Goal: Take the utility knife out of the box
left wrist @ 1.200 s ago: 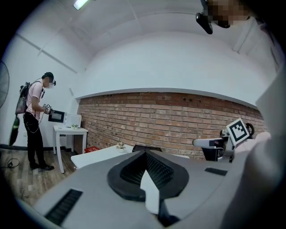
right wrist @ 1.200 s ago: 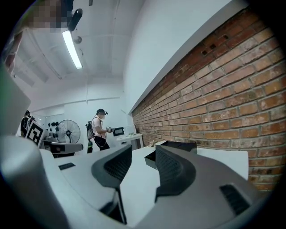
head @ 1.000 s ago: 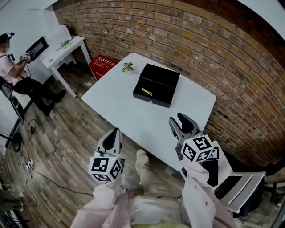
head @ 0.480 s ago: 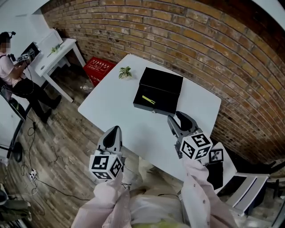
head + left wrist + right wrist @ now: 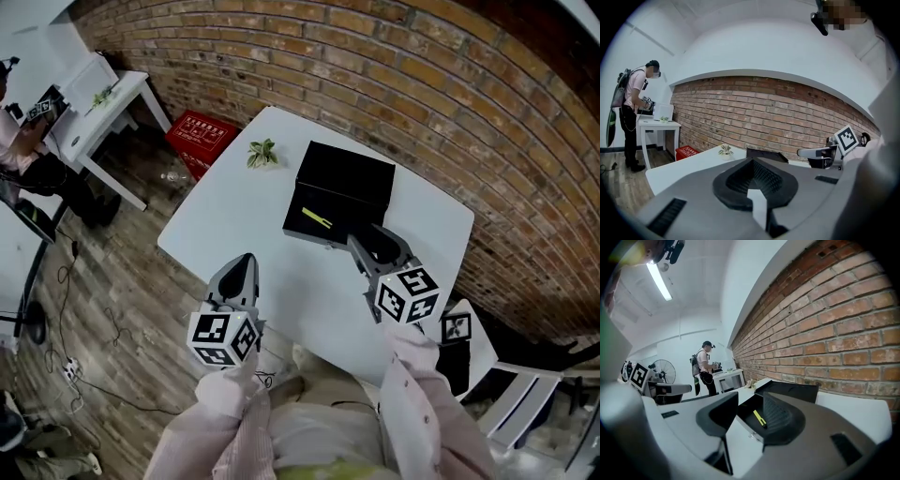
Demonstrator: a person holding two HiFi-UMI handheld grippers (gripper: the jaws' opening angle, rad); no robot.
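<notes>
The right gripper [image 5: 375, 242] hovers with its fingers [image 5: 782, 417] spread wide and nothing between them. Sighted along them, the yellow utility knife [image 5: 759, 418] lies ahead and below, flat on the floor of the open black box [image 5: 330, 214], whose lid stands raised beyond it. The box sits on the white counter [image 5: 244, 216], just ahead of those fingertips. The left gripper [image 5: 244, 265] hangs by the counter's near edge, its fingers [image 5: 740, 174] clenched together on nothing, with the box well ahead of them. The knife looks slim, stiff and light, probably with a smooth body that could slip or pivot if pinched near one end. The best hold, I judge, is across its narrow width at mid-handle, with one finger coming down on either side, clear of the box's front wall. Whether the blade is out is too small to tell.
</notes>
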